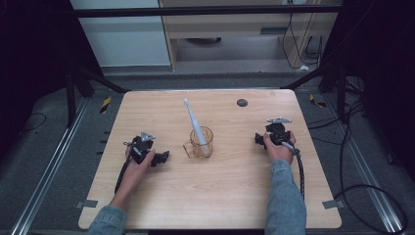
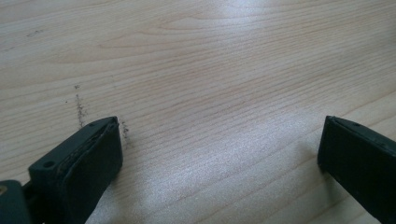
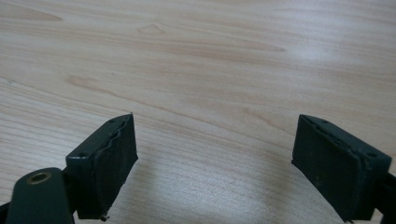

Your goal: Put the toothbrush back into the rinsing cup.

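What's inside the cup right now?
A toothbrush stands in the amber cup, leaning toward the far-left with its head above the rim. Its lower end is blurred through the tinted wall, so anything else at the bottom can't be made out.

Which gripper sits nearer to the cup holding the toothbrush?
Left, by a little. The left gripper lies just left of the cup, jaws open and pointing toward it. The right gripper rests farther off on the cup's right, jaws open too.

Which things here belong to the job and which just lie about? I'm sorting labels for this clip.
In the job: amber cup, white toothbrush standing in it, left gripper, right gripper, both open.
Lying about: dark round disc on the table.
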